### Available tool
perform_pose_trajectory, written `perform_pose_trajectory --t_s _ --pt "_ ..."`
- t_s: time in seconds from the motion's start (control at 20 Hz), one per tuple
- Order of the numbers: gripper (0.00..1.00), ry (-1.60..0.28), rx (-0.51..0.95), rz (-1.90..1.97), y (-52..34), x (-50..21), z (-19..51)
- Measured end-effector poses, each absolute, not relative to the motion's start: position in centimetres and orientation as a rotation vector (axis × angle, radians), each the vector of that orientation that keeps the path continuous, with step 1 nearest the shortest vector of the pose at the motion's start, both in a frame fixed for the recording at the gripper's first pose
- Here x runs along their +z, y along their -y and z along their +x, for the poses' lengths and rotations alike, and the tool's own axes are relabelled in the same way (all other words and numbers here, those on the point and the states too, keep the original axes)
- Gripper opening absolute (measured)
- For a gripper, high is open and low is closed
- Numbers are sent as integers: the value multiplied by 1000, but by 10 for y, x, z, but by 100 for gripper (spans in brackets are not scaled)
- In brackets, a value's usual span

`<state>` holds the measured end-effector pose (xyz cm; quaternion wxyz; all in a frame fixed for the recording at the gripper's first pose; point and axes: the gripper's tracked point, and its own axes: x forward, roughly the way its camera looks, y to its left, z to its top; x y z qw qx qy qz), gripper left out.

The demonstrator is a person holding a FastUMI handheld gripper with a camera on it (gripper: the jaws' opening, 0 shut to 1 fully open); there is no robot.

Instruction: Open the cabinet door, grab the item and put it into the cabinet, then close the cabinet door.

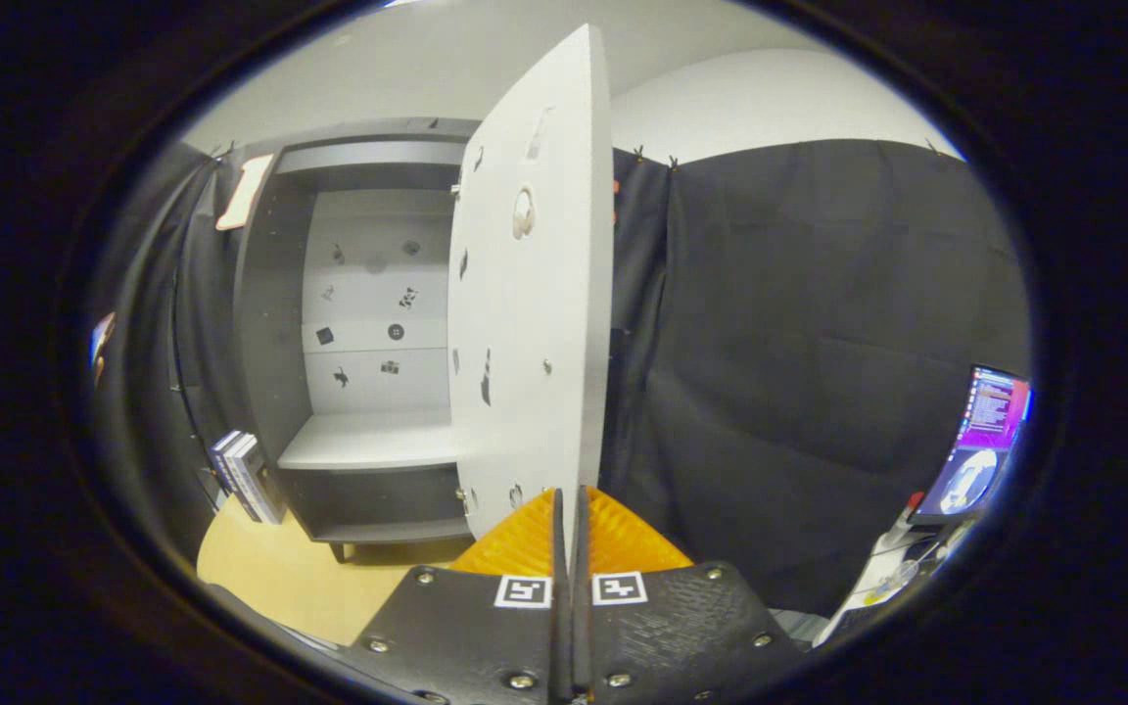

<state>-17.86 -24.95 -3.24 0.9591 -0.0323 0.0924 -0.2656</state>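
White cabinet door (535, 294): upright, swung open, edge-on | hand-held gripper (572, 514): orange fingers clamped on its lower edge

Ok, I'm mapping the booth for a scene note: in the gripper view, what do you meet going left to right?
Upright books on the wooden table → open grey cabinet's white shelf → white cabinet door, its lower edge pinched by the orange tongs → black cloth wall → lit computer monitor.

The open cabinet door (535, 294) hides the right side of the cabinet (368, 333) interior. Its lower edge disappears behind the orange fingers (525, 543), so contact cannot be told. Small dark stickers (396, 332) on the back panel are unreadable. Books (246, 475) show spines only.
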Motion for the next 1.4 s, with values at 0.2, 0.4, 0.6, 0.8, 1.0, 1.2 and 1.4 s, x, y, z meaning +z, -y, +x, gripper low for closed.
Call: perform_pose_trajectory --t_s 0.2,0.4,0.6,0.8,1.0,1.2,1.4 --pt "1 -187 -487 -55 228 -38 -168" --pt "1 -217 -415 -67 202 -55 -146" --pt "1 -287 -380 -60 188 -93 -128" --pt "16 -379 -366 -58 187 -149 -108" --pt "41 -484 -362 -26 189 -210 -100" --pt "75 -629 -351 -5 190 -283 -100" --pt "85 -754 -359 2 189 -347 -104"
